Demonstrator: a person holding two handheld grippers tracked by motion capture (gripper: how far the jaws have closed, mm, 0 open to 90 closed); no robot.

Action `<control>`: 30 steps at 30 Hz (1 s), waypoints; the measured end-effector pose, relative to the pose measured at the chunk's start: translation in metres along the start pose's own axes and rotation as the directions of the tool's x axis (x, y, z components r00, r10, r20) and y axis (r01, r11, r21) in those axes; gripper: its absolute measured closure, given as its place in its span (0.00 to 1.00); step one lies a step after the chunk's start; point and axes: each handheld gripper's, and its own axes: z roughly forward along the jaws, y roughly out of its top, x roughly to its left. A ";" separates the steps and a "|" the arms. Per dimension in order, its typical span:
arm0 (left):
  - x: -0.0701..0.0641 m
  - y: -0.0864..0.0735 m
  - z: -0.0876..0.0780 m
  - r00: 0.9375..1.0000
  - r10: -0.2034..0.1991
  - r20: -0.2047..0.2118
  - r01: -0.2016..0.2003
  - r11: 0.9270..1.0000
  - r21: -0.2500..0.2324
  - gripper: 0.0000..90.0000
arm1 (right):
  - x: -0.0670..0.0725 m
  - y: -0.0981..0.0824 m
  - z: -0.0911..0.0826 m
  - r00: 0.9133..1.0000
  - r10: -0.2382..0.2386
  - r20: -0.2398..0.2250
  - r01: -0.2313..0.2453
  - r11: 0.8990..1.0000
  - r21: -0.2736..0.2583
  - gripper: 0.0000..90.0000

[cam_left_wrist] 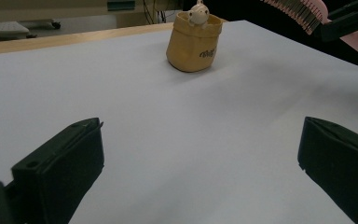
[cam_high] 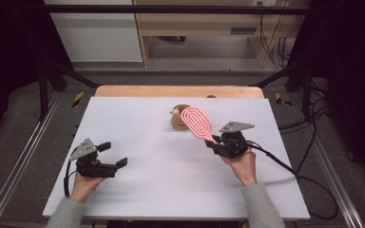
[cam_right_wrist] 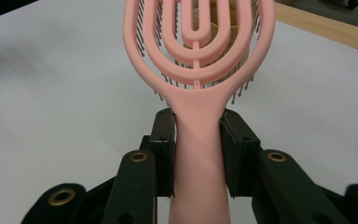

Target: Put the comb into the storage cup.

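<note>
Right gripper (cam_high: 214,142) clamped on the handle of the pink hairbrush (cam_high: 197,122); in the right gripper view both pads press the handle's sides (cam_right_wrist: 199,154). Brush held off the desk (cam_high: 171,161), head angled up and away toward the desk's far middle, bristles facing down in the left gripper view (cam_left_wrist: 298,10). Brush head sits over or just in front of the small tan pouch (cam_left_wrist: 193,44) with a white figure (cam_left_wrist: 198,13) poking out; contact cannot be told. Left gripper (cam_high: 115,156) near the desk's left front, jaws wide apart, nothing between them, just bare desk in its own view.
</note>
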 end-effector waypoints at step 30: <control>-0.014 0.014 0.008 0.999 -0.049 0.006 0.049 0.998 -0.030 0.00 | 0.015 0.001 -0.001 0.998 -0.055 -0.029 0.054 0.998 -0.031 0.77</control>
